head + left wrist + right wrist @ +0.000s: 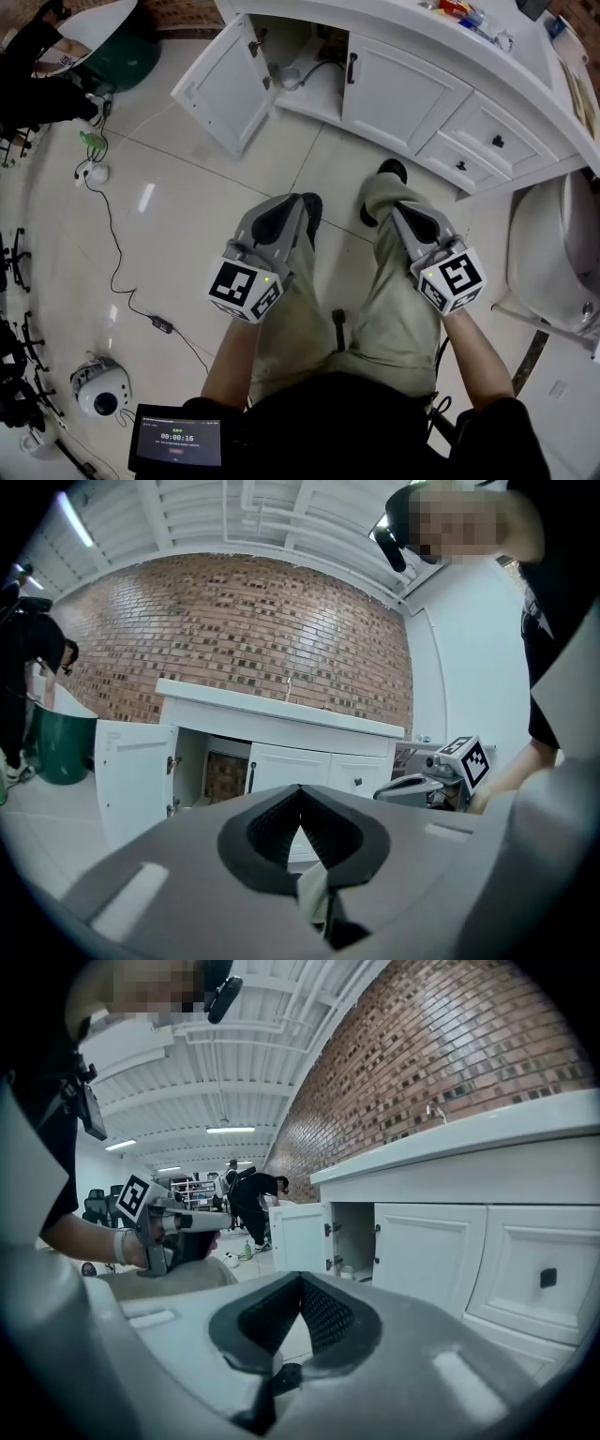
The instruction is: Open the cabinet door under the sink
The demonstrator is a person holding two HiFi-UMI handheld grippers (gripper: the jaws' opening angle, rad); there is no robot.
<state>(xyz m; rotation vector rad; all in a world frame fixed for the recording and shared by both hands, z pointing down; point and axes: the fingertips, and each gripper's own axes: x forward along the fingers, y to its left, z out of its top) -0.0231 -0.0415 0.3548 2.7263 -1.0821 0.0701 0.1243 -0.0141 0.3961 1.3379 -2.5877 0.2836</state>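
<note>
The white vanity cabinet [375, 37] stands ahead under the sink. Its left door [225, 84] is swung wide open, showing a pipe [292, 75] inside. The door to the right of it [398, 98], with a black handle [352, 67], is closed. Both grippers hover over the person's knees, well short of the cabinet and touching nothing. My left gripper [292, 204] is shut and empty, jaws meeting at the tip [300, 789]. My right gripper [401, 214] is likewise shut and empty [300, 1279]. The open door [131, 780] [302, 1237] also shows in both gripper views.
Drawers [492, 141] fill the cabinet's right part. A toilet [553, 248] stands at the right. On the floor at the left lie a black cable [112, 244] and a round white device [101, 389]. A green bin [131, 52] and a person [28, 667] are far left.
</note>
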